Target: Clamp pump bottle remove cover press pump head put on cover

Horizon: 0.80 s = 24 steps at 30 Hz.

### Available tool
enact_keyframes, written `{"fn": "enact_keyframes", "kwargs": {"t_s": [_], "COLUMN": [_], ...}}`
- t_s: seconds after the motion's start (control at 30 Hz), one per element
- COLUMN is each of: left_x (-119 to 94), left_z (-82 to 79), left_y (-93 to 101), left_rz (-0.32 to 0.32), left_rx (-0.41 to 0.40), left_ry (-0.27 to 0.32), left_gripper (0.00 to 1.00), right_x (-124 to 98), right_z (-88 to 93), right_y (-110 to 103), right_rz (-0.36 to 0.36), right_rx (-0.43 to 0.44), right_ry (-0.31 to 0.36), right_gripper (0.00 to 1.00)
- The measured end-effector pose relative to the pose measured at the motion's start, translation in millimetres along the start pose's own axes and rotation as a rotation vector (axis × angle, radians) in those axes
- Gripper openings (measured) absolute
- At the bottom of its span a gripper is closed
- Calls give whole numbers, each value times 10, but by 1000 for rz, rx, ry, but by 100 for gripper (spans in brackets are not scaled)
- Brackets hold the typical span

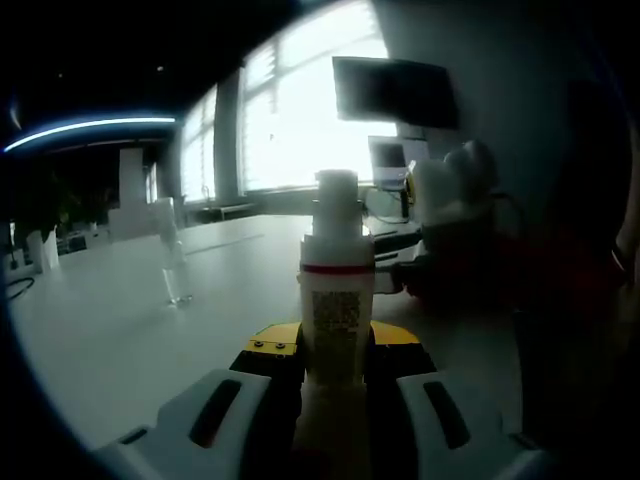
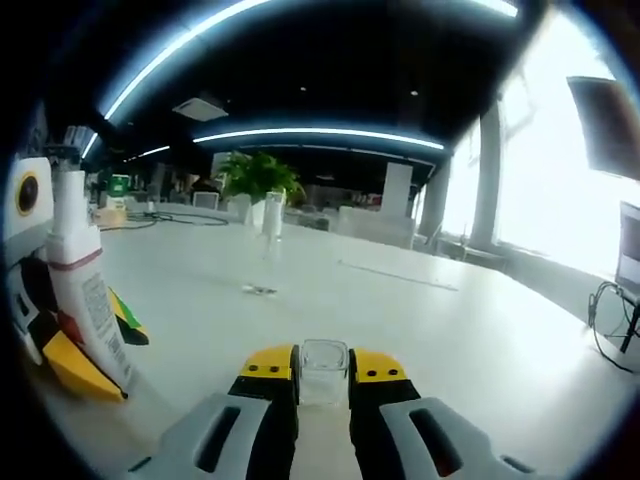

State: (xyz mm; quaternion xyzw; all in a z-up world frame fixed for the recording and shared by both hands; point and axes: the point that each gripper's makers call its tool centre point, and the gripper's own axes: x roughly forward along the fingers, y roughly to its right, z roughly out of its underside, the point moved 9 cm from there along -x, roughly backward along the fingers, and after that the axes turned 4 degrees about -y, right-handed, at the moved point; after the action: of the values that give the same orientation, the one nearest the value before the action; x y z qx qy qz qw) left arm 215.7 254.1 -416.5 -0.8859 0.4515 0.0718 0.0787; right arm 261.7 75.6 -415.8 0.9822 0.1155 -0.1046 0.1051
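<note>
White plastic, with a red band and a printed label, the pump bottle (image 1: pixel 335 290) stood upright on the pale table (image 1: pixel 120 330), clamped by the left gripper (image 1: pixel 335 365). Right of the bottle, the right gripper (image 2: pixel 322 378) pinched a small clear plastic cover (image 2: pixel 323 370). Beyond the bottle stood a clear slim bottle (image 1: pixel 172 255) near bright windows (image 1: pixel 300 100).

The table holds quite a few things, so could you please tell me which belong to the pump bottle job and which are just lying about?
Job:
- pump bottle, clamped in the left gripper
- clear cover, held in the right gripper

Lying about:
- clear bottle standing on the table
- potted plant
- wall screen
</note>
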Motion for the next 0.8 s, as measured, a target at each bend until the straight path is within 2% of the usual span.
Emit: {"fn": "enact_keyframes", "kwargs": {"t_s": [0.13, 0.33, 0.5, 0.63, 0.8], "left_x": [3, 2, 2, 2, 3], "left_z": [-2, -1, 1, 1, 1], "left_y": [6, 1, -1, 1, 5], "left_rz": [1, 2, 2, 2, 2], "left_rx": [0, -3, -6, -6, -5], "left_ry": [0, -1, -1, -1, -1], "left_gripper": [14, 14, 14, 14, 14], "right_x": [-6, -33, -103, -175, -274], "right_z": [-8, -30, -70, -138, -309], "right_y": [-10, 15, -4, -16, -46], "right_rz": [6, 5, 32, 36, 21], "right_rx": [-17, 6, -47, -74, -82], "right_ry": [0, 17, 27, 39, 76], "right_gripper": [15, 15, 14, 14, 14]}}
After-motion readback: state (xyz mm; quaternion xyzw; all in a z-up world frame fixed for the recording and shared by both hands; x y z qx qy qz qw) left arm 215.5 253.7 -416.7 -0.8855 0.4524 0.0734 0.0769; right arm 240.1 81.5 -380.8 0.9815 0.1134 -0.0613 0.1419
